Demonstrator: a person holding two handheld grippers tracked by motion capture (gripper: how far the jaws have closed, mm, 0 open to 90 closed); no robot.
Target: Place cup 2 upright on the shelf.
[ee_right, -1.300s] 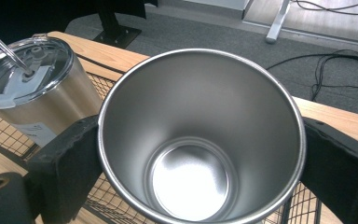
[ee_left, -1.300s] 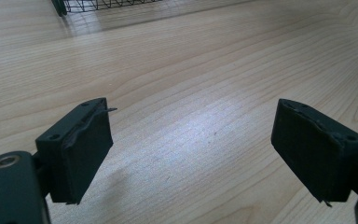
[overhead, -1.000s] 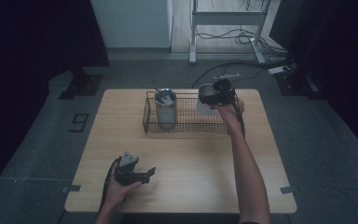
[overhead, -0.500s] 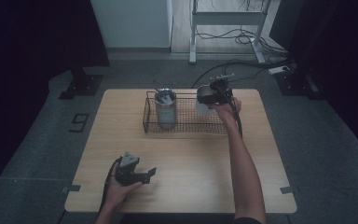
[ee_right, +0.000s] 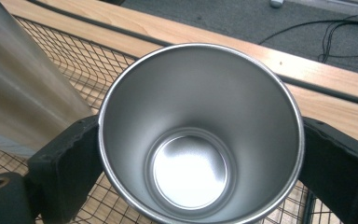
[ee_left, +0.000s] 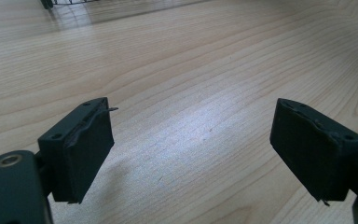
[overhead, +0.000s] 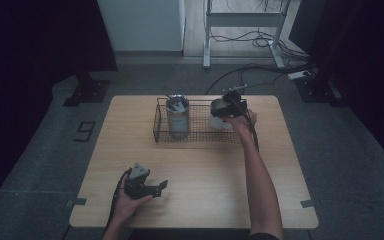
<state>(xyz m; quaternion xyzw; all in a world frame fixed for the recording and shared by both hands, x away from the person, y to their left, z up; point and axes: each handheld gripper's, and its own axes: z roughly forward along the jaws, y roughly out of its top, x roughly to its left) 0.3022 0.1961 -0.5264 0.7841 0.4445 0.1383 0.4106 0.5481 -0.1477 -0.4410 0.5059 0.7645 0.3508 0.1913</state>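
While the right gripper (overhead: 223,111) has its jaws pinching the steel cup (ee_right: 200,135) by its rim over the wire basket (overhead: 200,131), the smooth, light, rigid wall may slip, and the left gripper (ee_left: 191,149) stands spread and empty over the desk (ee_left: 191,70).

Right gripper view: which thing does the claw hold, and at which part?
The right claw holds a steel cup, gripped from outside on opposite sides of its wall, just below the rim.

From up high my picture is dim and soft, dark at both sides. A pale sheen lies on the table (ee_left: 200,126) in the left gripper view. The steel cup (ee_right: 200,135) gleams sharply; its neighbour blurs.
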